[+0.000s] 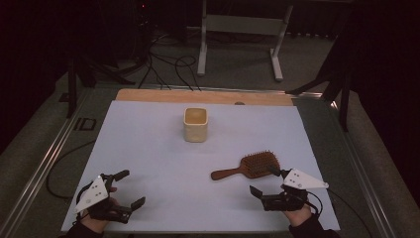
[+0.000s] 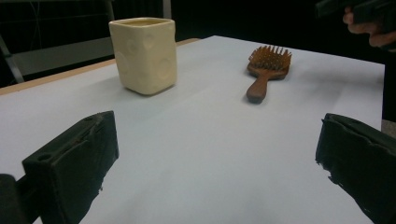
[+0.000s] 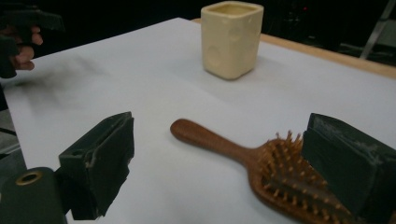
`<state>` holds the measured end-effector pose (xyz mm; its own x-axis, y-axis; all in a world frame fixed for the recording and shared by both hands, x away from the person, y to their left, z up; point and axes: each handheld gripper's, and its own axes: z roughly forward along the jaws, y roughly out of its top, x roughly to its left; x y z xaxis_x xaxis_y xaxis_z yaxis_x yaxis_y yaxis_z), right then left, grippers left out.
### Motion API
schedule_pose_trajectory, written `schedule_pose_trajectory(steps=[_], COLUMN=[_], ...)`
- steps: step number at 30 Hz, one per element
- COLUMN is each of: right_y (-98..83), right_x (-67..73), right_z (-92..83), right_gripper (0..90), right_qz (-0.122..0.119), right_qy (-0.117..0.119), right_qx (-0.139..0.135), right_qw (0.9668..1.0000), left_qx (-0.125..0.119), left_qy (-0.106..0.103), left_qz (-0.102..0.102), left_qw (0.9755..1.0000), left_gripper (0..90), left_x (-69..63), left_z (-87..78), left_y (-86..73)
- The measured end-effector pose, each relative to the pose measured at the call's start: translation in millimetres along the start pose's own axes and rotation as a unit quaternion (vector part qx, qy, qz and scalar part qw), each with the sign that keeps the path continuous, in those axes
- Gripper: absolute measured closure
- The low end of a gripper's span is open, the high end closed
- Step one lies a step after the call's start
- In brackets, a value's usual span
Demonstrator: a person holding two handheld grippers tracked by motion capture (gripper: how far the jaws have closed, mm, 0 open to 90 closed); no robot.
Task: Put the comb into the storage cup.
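1. Two tongs at the near edge of the tabletop [image 1: 148,129], each held in a person's hand; white sheet covers most of it, a wood strip shows along the far edge.
2. Left tongs [image 1: 127,189] near the front-left corner, jaws spread wide, nothing between them. In the left gripper view the jaws stand far apart over bare white sheet.
3. Right tongs [image 1: 265,181] near the front-right corner, jaws spread wide, holding nothing.
4. Wooden hairbrush [image 1: 247,166] lies flat, bristles up, right of centre; handle points toward the left side, head toward the right.
5. In the right gripper view the brush head [image 3: 289,179] sits just beside the right-hand jaw; whether they touch is hard to tell, maybe just apart. Handle runs across the gap between the jaws.
6. Cream square cup [image 1: 195,124] upright, mid-tabletop toward the far side, well apart from the brush and both tongs. Inside not readable.
7. Beyond the tabletop: dark floor with cables [image 1: 168,69] and a white frame stand [image 1: 242,29].
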<state>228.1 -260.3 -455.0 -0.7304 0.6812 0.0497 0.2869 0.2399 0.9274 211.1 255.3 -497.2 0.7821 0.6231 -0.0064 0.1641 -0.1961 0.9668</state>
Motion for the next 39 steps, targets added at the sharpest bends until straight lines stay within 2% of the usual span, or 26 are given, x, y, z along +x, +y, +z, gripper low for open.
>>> schedule_pose_trajectory(steps=[12,21,27,39], right_y=[32.3,52.6,63.4,79.0], right_x=[-1.3,-2.5,-3.6,-4.4], right_z=[0.8,13.3,19.6,37.7], right_gripper=[9.2,9.2,9.2,9.2], right_qz=[-0.023,-0.038,-0.042,-0.053], right_qy=[-0.006,0.006,0.004,0.015], right_qx=[0.014,0.015,0.016,0.018], right_qw=[0.9996,0.9991,0.9990,0.9983], left_qx=[0.000,-0.001,-0.001,-0.002], left_qy=[-0.001,-0.002,-0.003,-0.005], left_qz=[0.001,0.000,0.000,0.001], left_qw=[1.0000,1.0000,1.0000,1.0000], left_gripper=[0.0,0.0,0.0,0.0], left_x=[-0.5,-0.5,-0.5,-1.2], left_z=[0.4,0.3,0.1,0.2], left_y=[0.2,0.4,0.6,1.0])
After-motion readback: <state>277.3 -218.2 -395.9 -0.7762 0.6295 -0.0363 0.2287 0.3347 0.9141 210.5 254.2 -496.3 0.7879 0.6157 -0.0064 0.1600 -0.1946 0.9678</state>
